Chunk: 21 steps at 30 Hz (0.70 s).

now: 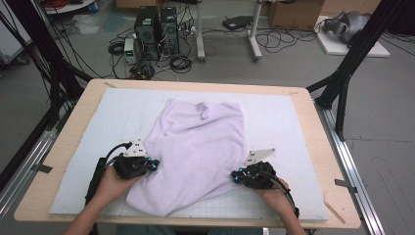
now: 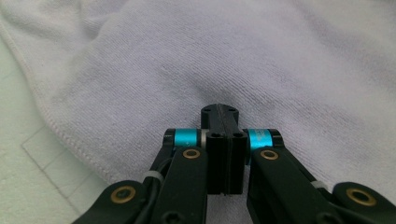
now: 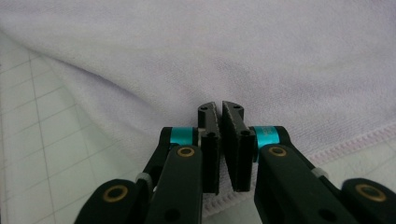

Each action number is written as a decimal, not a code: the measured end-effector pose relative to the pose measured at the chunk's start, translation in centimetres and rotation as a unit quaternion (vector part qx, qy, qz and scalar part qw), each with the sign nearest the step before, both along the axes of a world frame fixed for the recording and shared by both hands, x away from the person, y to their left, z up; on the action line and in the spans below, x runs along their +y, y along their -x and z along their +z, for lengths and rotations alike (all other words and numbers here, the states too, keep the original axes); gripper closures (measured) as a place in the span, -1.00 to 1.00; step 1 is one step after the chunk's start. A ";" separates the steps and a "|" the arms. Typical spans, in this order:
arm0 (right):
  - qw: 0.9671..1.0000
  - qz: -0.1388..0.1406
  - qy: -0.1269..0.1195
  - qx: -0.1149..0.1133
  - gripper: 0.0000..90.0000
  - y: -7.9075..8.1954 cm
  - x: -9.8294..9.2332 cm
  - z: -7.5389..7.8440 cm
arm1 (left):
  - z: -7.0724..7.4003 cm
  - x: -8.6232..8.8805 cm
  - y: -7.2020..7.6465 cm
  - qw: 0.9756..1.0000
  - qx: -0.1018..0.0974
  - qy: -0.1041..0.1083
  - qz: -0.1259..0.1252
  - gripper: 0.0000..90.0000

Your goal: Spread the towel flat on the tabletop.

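Looking down, we see a lilac towel (image 1: 195,152) lying crumpled on the white mat (image 1: 288,122) that covers the surface (image 1: 78,117). Its long axis runs from the near edge toward the far side, leaning slightly right, with the far end bunched into a small fold. Its underside and the mat beneath it are hidden.

We hold our left tongs (image 1: 152,165) at the towel's left edge and our right tongs (image 1: 236,176) at its right edge, both near the front. In the left gripper view the left tongs (image 2: 219,111) have their jaws pressed together, tips sunk in the cloth; whether any fabric is pinched we cannot tell. In the right gripper view the right tongs (image 3: 219,108) are nearly closed just inside the hem, a thin gap at the tips, and a pinch there is equally unclear. No earlier frame is needed to see that.
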State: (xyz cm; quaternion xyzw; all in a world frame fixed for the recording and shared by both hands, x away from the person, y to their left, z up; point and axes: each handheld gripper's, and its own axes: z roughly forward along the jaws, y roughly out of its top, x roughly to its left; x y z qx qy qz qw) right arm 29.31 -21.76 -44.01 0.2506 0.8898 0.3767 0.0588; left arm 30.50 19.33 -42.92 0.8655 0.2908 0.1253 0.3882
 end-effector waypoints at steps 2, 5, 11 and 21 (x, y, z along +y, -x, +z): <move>1.000 0.004 -0.002 -0.005 0.94 -0.1 0.0 0.4 | 0.2 0.2 -0.2 1.000 -0.001 0.007 0.006 0.99; 1.000 -0.004 -0.016 -0.021 0.94 -0.6 -0.4 1.7 | 0.9 0.3 -1.0 1.000 -0.006 0.023 0.017 0.99; 0.999 -0.027 -0.026 -0.037 0.95 -2.5 -1.3 3.7 | 2.4 0.7 -3.3 0.997 -0.009 0.059 0.046 0.99; 0.998 -0.037 -0.027 -0.039 0.46 -1.9 -1.1 3.1 | 2.9 0.6 0.4 0.999 -0.022 0.038 -0.020 0.63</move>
